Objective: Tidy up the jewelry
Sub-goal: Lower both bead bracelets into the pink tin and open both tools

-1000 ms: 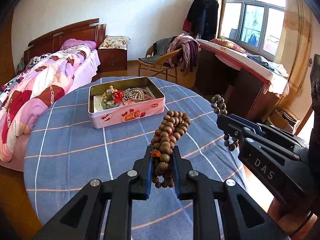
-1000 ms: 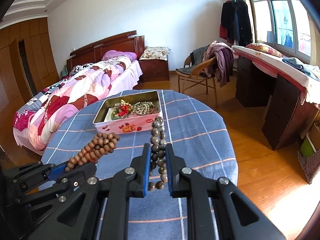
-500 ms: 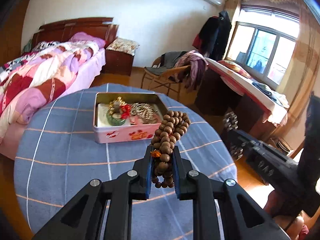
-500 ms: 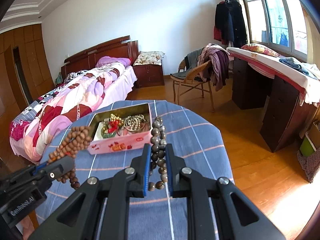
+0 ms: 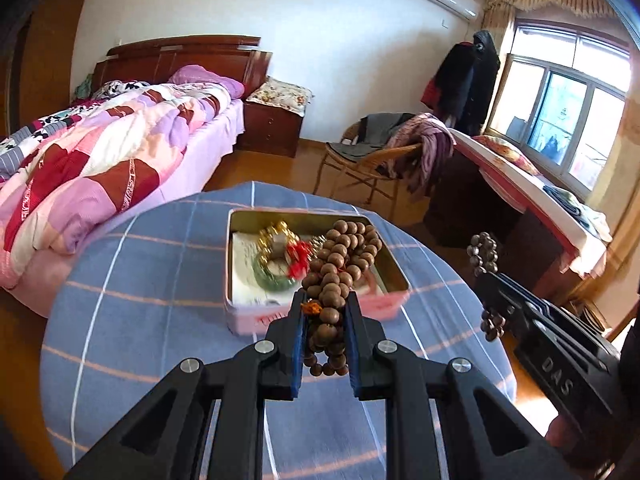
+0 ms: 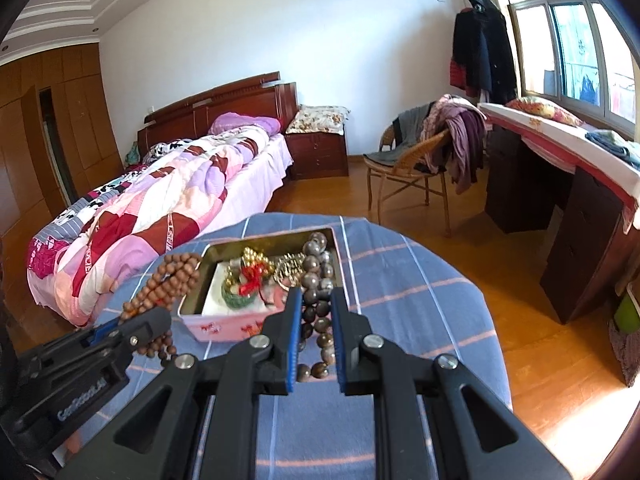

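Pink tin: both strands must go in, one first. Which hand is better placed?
Marginally the left gripper: its brown bead strand hangs over the pink tin opening; the right gripper looks similarly near.

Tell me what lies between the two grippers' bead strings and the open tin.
Nothing but bare blue checked tablecloth. In both wrist views the brown bead string and the darker bead string hang from shut grippers in front of the pink tin, with nothing else between.

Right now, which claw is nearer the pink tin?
Left, narrowly. The left claw, holding brown beads, is at the pink tin's near wall; the right claw, holding dark beads, is beside it.
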The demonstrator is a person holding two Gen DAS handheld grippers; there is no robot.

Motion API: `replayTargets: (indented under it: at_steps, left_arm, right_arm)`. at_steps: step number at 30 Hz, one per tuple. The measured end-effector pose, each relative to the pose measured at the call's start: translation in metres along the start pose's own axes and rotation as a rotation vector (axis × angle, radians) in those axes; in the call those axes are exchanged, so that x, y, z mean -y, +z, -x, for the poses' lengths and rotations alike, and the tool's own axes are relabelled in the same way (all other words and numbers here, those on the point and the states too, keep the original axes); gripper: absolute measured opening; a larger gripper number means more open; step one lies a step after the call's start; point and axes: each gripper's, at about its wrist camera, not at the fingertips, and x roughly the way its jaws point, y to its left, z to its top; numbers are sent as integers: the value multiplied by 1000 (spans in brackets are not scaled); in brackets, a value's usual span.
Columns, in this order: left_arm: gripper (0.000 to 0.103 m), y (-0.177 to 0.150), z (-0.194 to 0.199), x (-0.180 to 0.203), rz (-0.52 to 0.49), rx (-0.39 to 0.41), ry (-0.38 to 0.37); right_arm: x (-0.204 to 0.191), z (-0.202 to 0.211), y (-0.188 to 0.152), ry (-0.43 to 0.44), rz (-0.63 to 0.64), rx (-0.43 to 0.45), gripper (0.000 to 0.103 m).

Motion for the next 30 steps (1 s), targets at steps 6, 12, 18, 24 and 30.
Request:
replayTargets:
  at_steps: [6,12,18,24,30]
  left_arm:
    - [17,18,-18,-2,-10,19,35]
    - [17,26,-35,-3,-11,18,42]
    - [17,34,-52,-10,9,9,38]
    - [17,38,-76,-16,66,-36,16]
    - [17,44,-88,-19,53,-44,52]
  right_arm:
    - [-4,-19,15,-20,16,18,17]
    - [-6,-37,25,-39,37,21,17]
    - [-8,-58,31,-77,77,12,17]
    - [-10,-81,35,-88,96,-9,17]
    - [-11,-101,40,-94,108,-23,17]
